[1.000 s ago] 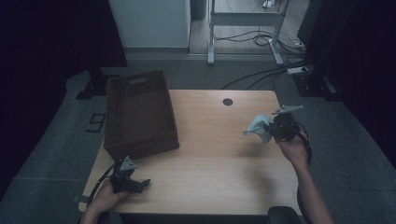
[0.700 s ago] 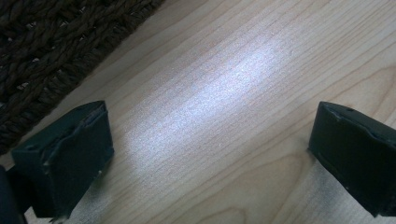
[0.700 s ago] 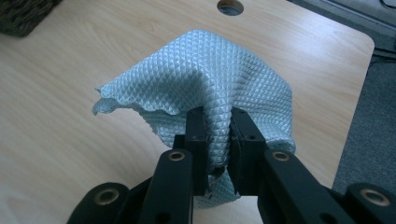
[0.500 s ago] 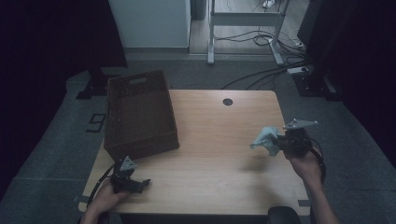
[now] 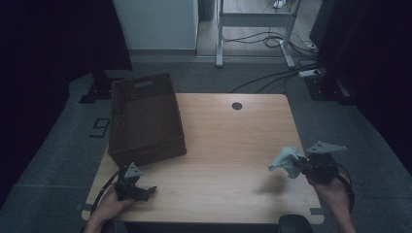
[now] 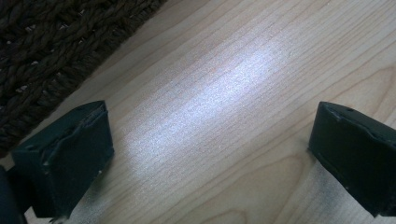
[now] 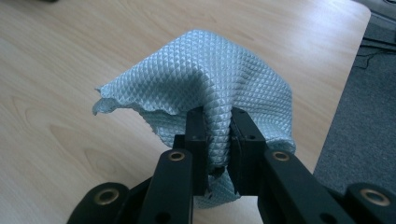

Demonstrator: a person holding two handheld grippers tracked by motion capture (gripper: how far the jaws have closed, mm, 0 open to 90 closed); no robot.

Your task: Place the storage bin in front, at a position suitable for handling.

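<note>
cloth pinched over the table's right edge

the cloth (image 7: 210, 88), pale blue with a diamond weave, is bunched between the closed jaws of the right gripper (image 7: 219, 140) and fans out past them, lifted off the table (image 5: 228, 141). in the high view the cloth (image 5: 286, 160) hangs at about 4 o'clock on the tabletop, near the right edge, with the right gripper (image 5: 303, 166) just beside it. the left gripper (image 5: 148, 191) sits at about 7 o'clock; its jaws stand wide apart over bare wood, gripping nothing. the basket (image 5: 145, 121) lies at about 9 o'clock, its woven edge (image 6: 56, 51) close to the left gripper.
</note>
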